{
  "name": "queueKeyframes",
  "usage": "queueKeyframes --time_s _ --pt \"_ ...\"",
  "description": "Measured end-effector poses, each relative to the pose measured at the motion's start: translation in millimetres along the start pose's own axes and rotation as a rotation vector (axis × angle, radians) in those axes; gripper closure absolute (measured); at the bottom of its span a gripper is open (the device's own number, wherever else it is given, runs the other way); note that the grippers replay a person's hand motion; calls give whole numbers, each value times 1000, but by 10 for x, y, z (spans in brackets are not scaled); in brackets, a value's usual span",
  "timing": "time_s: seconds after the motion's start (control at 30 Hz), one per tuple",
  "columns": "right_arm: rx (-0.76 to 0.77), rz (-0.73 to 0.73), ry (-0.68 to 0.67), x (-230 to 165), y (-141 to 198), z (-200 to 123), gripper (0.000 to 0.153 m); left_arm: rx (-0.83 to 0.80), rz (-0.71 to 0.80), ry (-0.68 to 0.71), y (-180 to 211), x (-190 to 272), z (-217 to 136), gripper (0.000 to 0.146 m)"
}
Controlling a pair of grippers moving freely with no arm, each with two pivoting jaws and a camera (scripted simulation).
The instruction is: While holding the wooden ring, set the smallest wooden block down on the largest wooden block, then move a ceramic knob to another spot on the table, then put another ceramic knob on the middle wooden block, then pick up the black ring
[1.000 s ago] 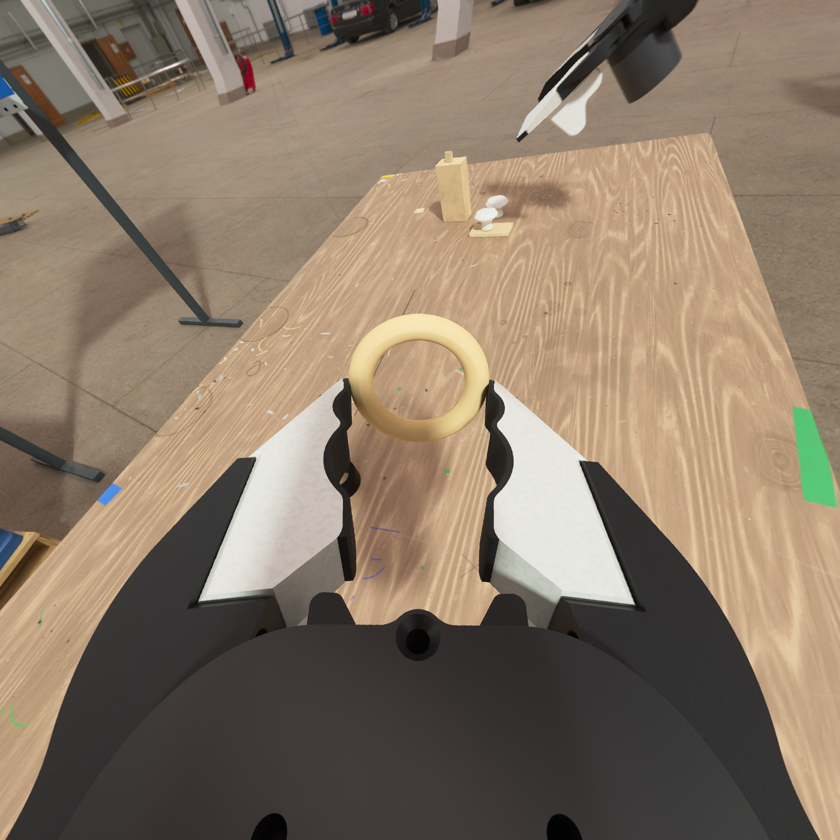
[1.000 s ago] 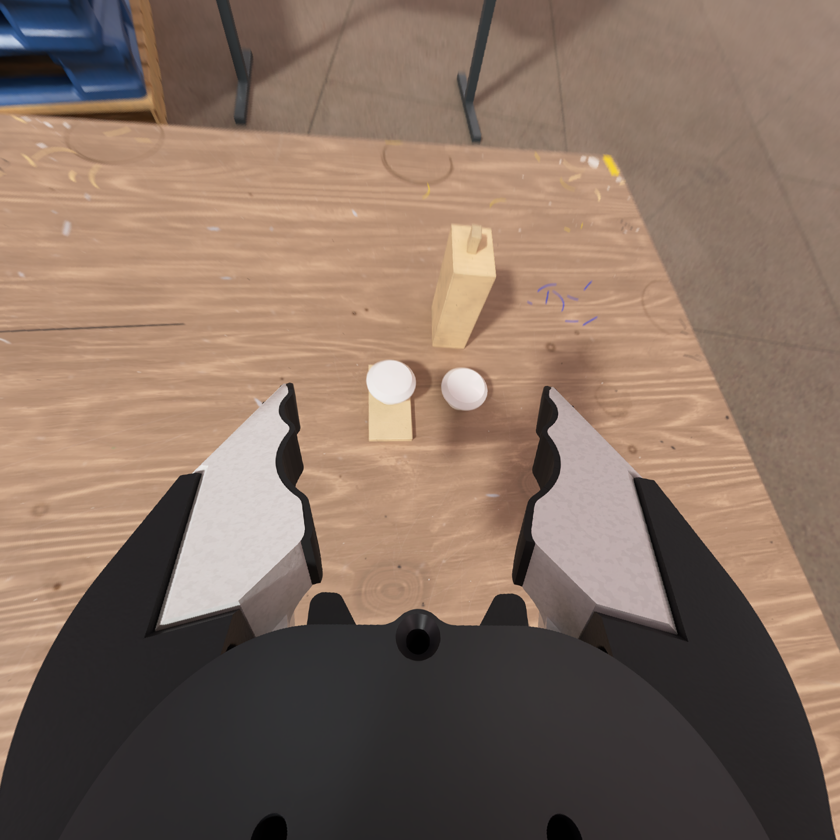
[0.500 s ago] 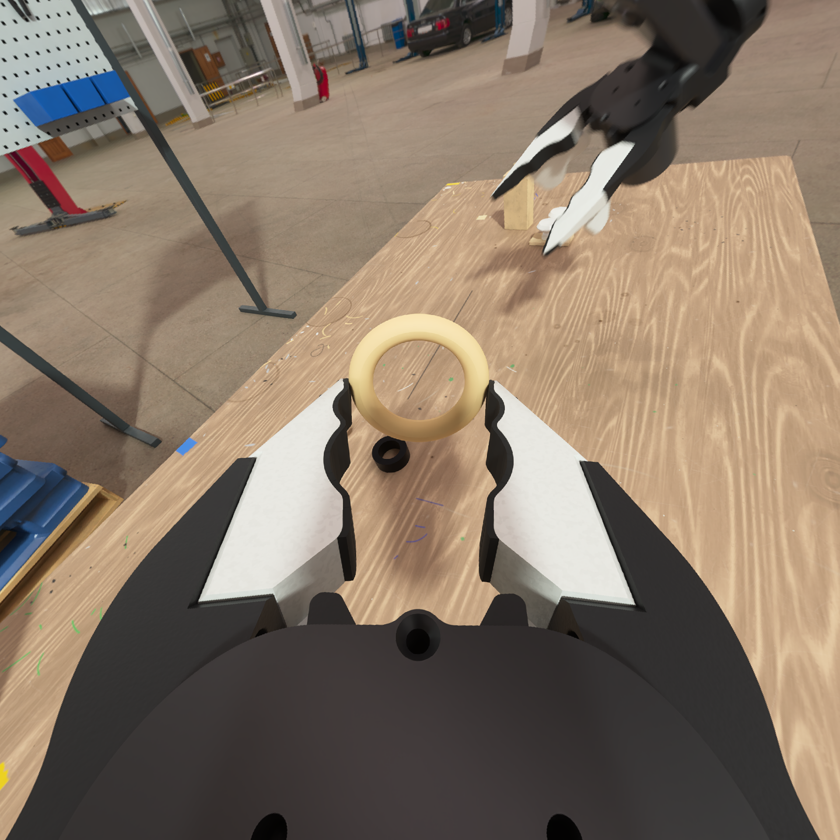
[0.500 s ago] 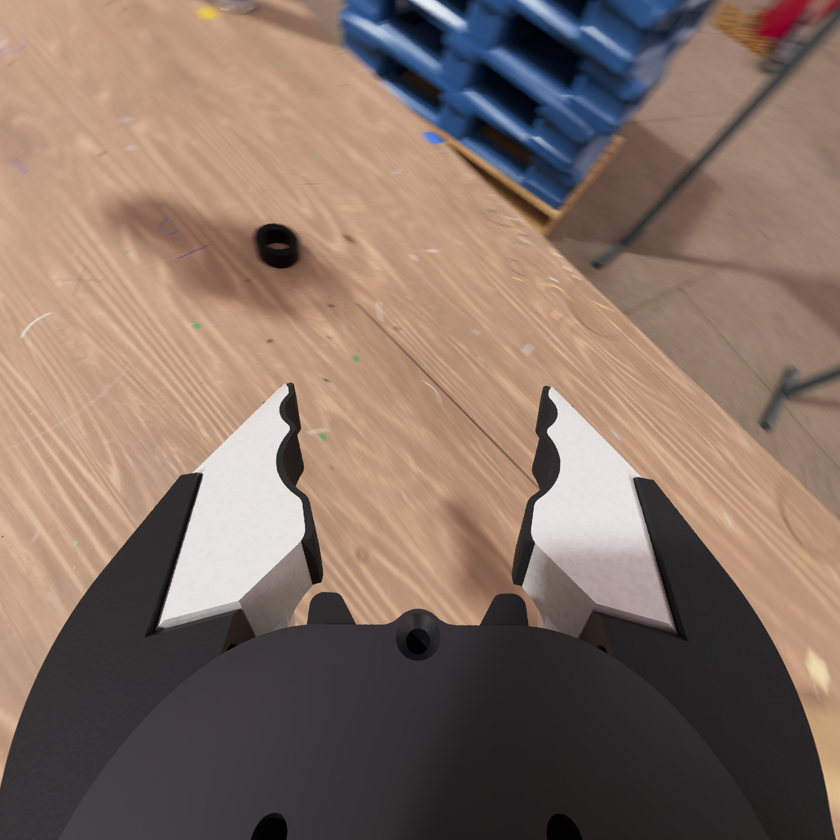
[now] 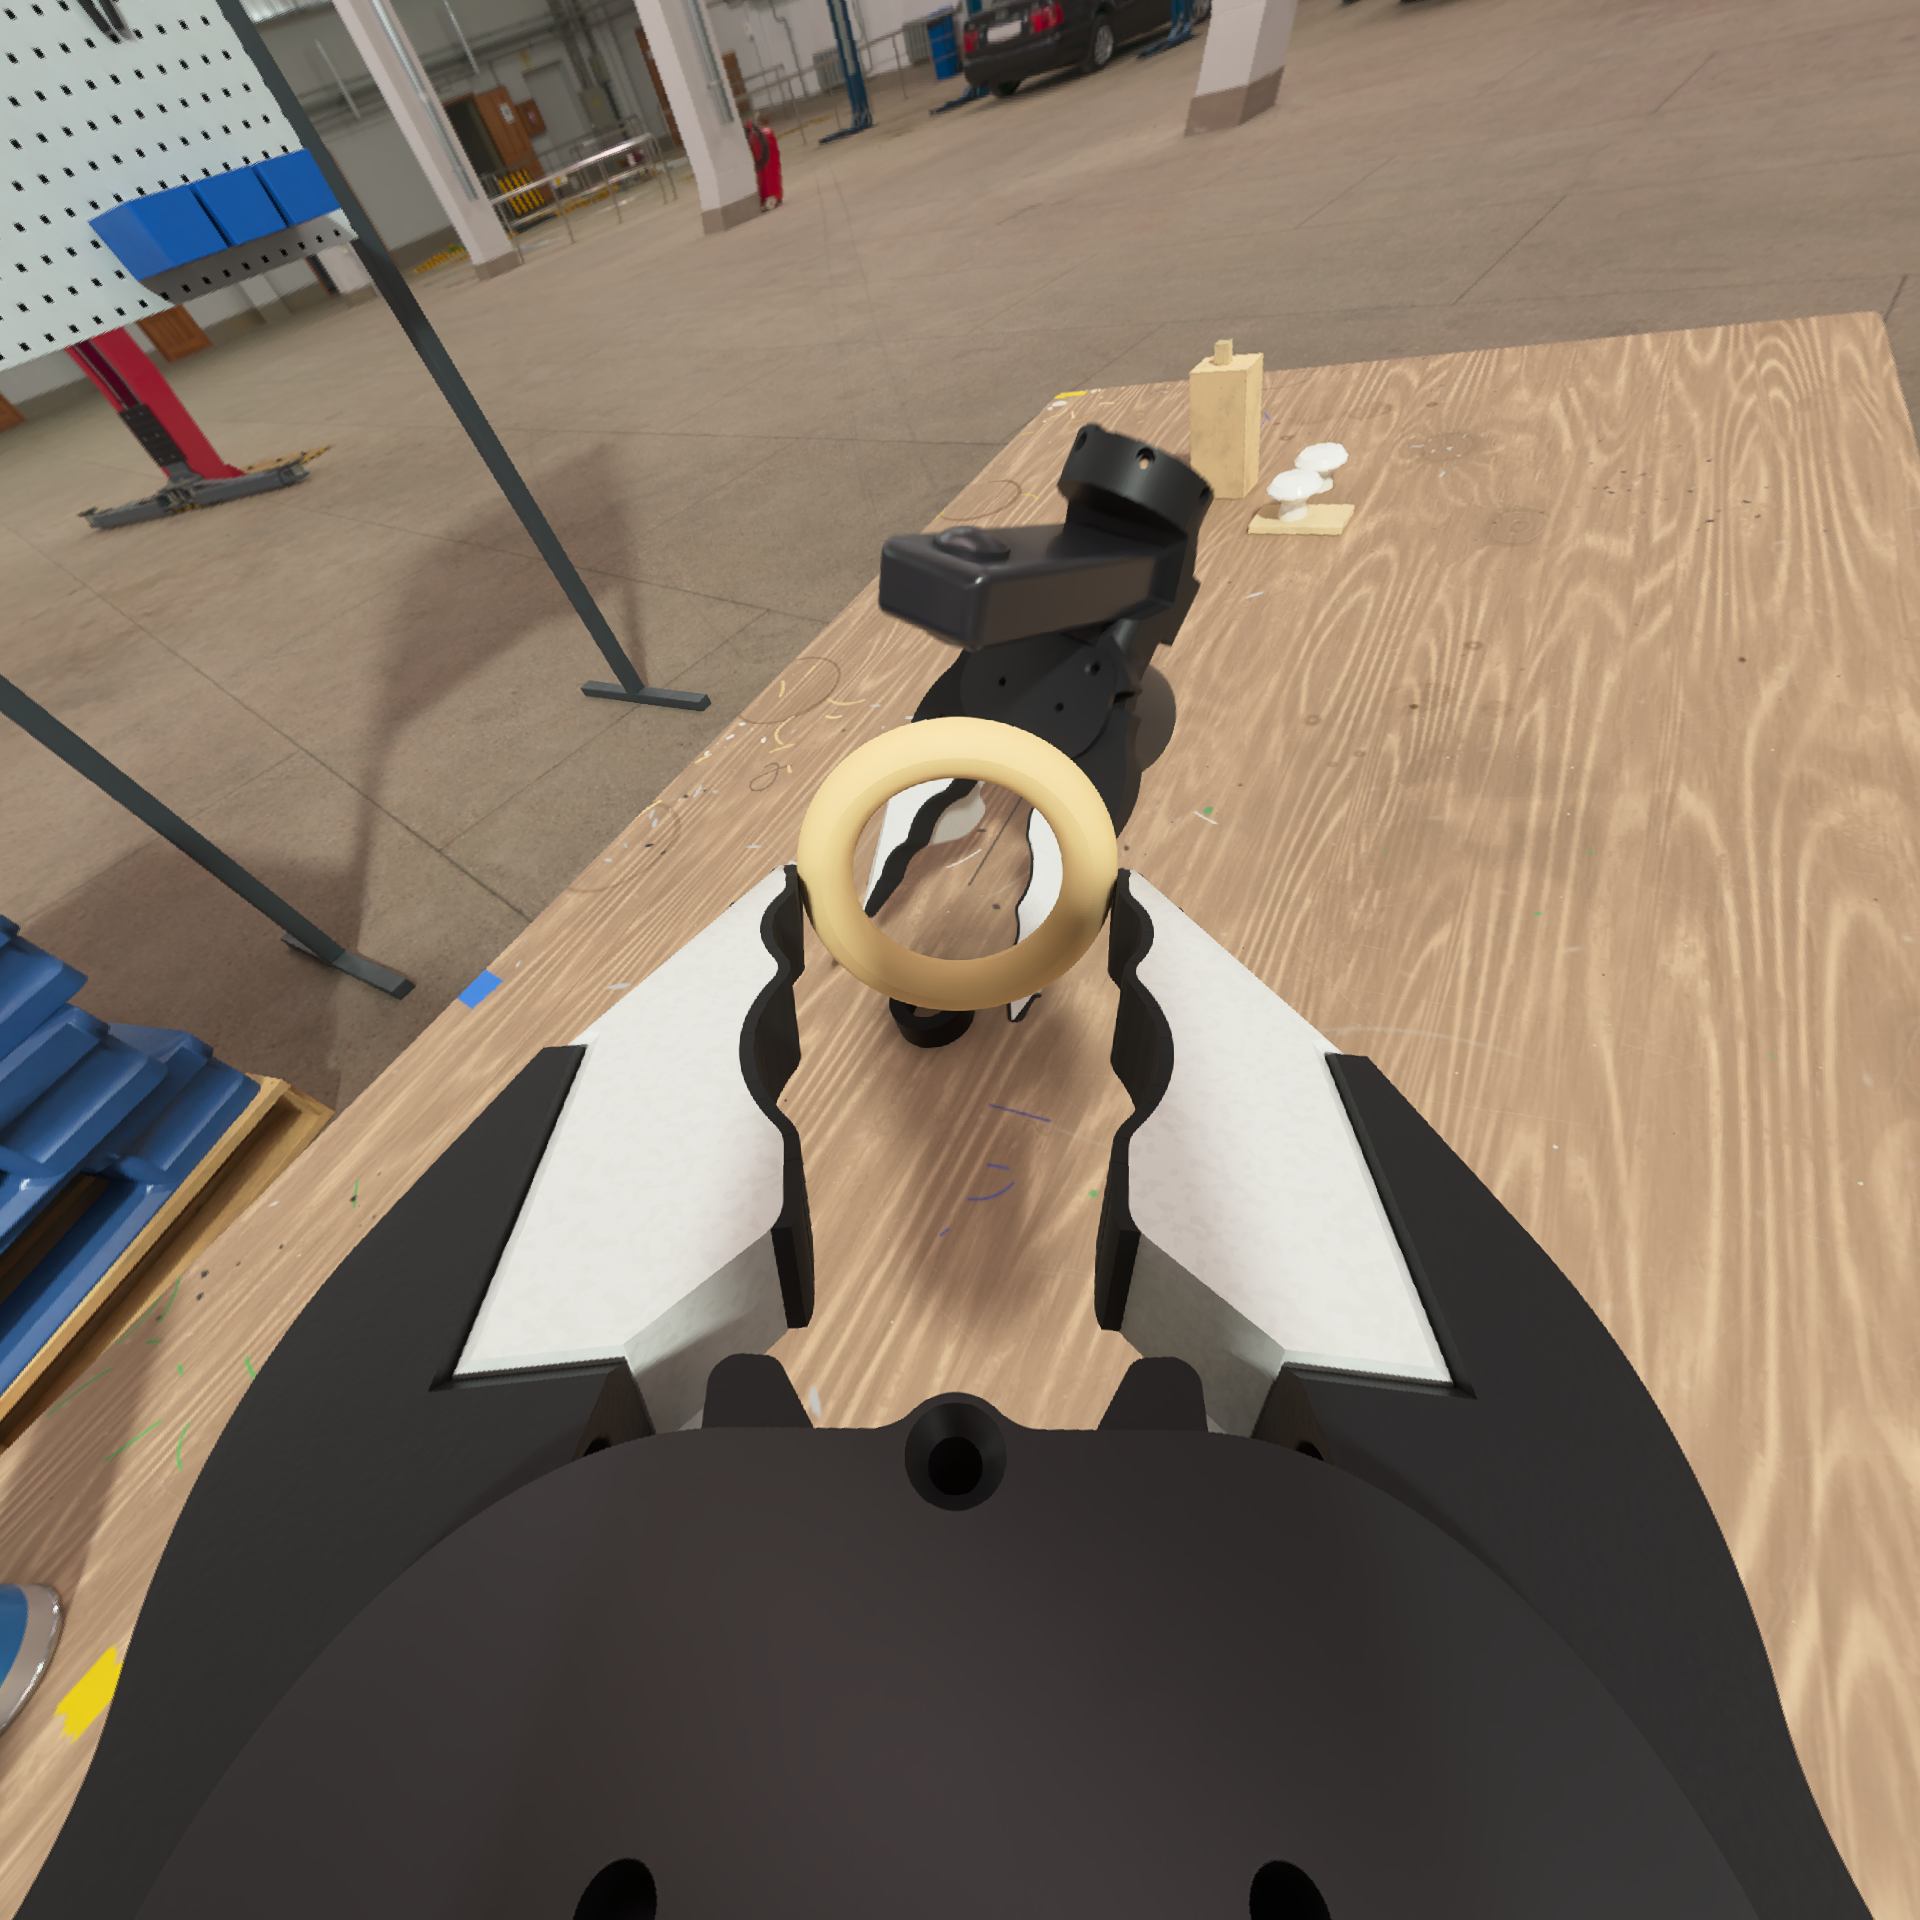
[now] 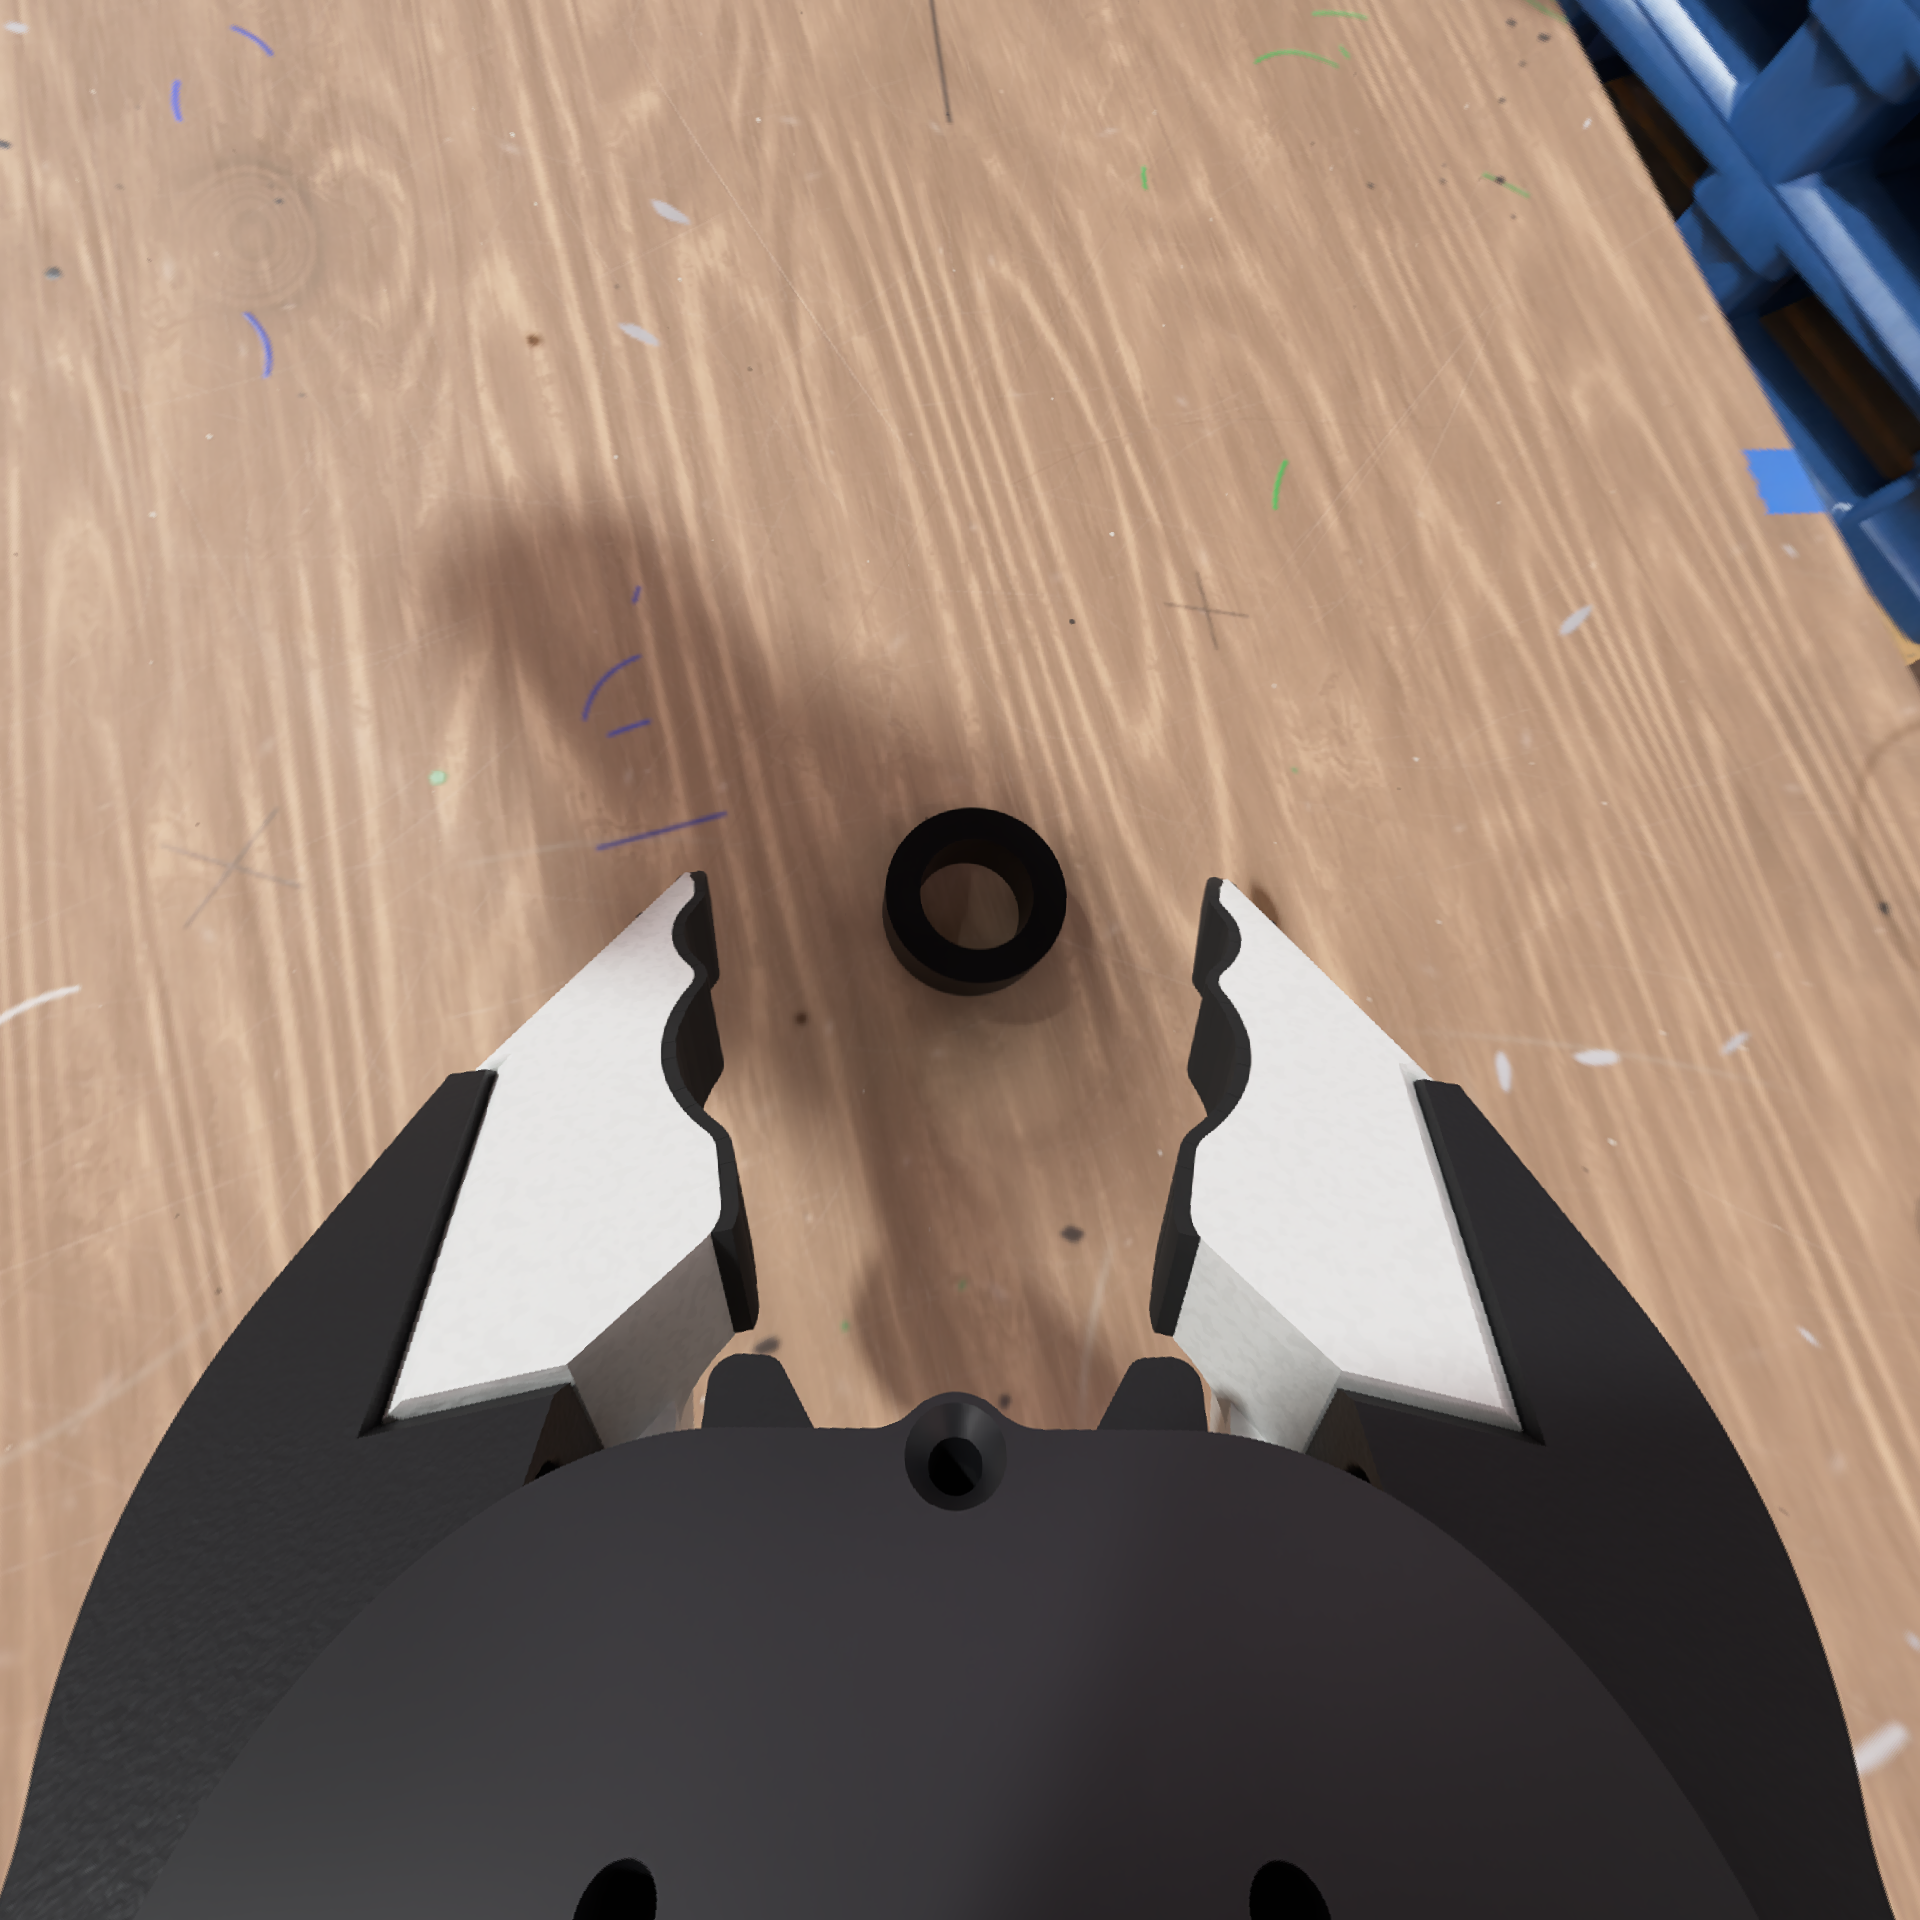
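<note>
My left gripper is shut on the wooden ring and holds it upright above the table. My right gripper is open, with the black ring lying flat on the table between its fingertips, untouched. In the left wrist view the right gripper's body hangs just beyond the wooden ring, and the black ring shows below it. Far off, the smallest block sits on the tall largest block. One white knob stands on the flat middle block; another knob stands behind it.
The table's left edge runs close to the rings. Blue pallets lie on the floor beside it and also show in the right wrist view. A pegboard stand's slanted legs stand left of the table.
My right gripper has swung away from the blocks and knobs and come down over the black ring, jaws still open. My left gripper keeps the wooden ring and has shifted a little.
</note>
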State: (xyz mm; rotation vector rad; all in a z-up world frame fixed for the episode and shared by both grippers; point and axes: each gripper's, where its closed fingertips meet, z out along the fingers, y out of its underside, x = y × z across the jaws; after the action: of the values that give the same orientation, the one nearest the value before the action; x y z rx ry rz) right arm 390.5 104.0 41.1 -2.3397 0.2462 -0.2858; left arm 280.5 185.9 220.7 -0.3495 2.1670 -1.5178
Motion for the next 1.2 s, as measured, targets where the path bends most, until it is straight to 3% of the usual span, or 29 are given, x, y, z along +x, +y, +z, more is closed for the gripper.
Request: queueKeyframes --time_s 0.6,0.73,0.83,0.9,1.0,1.1,1.2 --pt "27 76 -55 20 169 261 87 13 13 6 -43 35 -26 87" --pt "2 86 -58 37 182 297 109 11 14 12 -43 48 -9 87" --pt "15 103 -25 72 163 249 110 6 18 13 -40 61 -6 87" --pt "40 137 5 107 132 87 110 11 23 13 -53 73 -17 87" --pt "45 161 121 202 152 -424 110 19 28 12 -69 82 -37 87" --pt "31 201 283 316 351 -1182 110 27 25 18 -80 91 -37 87" --pt "-44 288 468 407 802 -2044 110 22 27 28 -78 123 -5 87"
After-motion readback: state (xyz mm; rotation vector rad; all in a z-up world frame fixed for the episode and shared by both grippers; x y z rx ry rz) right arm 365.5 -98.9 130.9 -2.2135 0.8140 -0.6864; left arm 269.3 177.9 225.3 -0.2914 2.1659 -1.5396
